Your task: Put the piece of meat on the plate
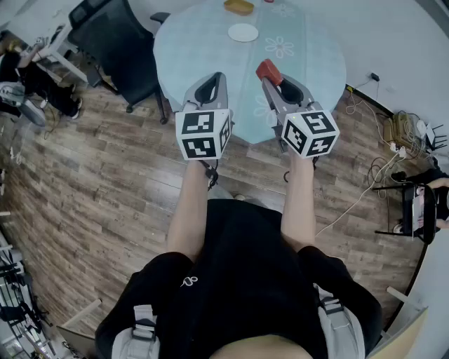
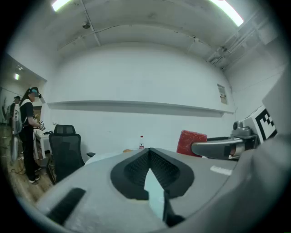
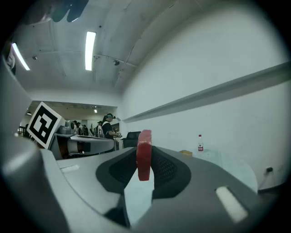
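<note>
A red piece of meat (image 1: 267, 70) stands upright between the tips of my right gripper (image 1: 269, 77), which is shut on it over the near edge of the round table (image 1: 316, 63). In the right gripper view the meat (image 3: 144, 154) fills the gap between the jaws. A small white plate (image 1: 243, 32) lies farther back on the light blue cloth, with nothing on it. My left gripper (image 1: 214, 78) hovers beside the right one, its jaws shut and nothing between them. From the left gripper view the meat (image 2: 191, 142) shows at the right.
A yellowish object (image 1: 238, 7) lies at the table's far edge, and a small bottle (image 2: 141, 142) stands beyond it. A black office chair (image 1: 116, 42) is left of the table. Cables (image 1: 393, 140) trail over the wooden floor at the right. People stand in the background.
</note>
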Demonstrator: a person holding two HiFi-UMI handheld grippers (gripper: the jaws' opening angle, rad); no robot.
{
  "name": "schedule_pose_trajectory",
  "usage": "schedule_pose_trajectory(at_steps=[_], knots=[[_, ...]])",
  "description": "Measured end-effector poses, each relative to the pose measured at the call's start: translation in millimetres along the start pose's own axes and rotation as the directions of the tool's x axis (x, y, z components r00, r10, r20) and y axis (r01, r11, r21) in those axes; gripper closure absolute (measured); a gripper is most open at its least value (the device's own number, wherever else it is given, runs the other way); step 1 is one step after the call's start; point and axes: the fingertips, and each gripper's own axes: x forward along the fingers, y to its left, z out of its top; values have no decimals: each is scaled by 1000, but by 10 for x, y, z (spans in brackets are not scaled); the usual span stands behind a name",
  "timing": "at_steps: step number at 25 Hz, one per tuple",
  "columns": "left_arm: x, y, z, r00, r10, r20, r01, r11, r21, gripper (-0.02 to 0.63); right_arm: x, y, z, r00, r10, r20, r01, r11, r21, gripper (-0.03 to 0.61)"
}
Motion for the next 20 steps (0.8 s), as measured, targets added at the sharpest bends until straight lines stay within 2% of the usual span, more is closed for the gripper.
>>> schedule_pose_trajectory(at_steps=[10,16,20], knots=[[-7,-124,82,1000,-10,15,10,1000,12,617,-34,-140,61,1000,3,20,-4,998,62,479],[-35,242,-104,999,41,-22,-42,999,-23,617,143,-124,-105,1000,-1,1,1,996,87,479],[168,458,-193,999,35,-31,-37,998,-50,617,388,-187,-140,1000,5,-6,-4,995,98,479]])
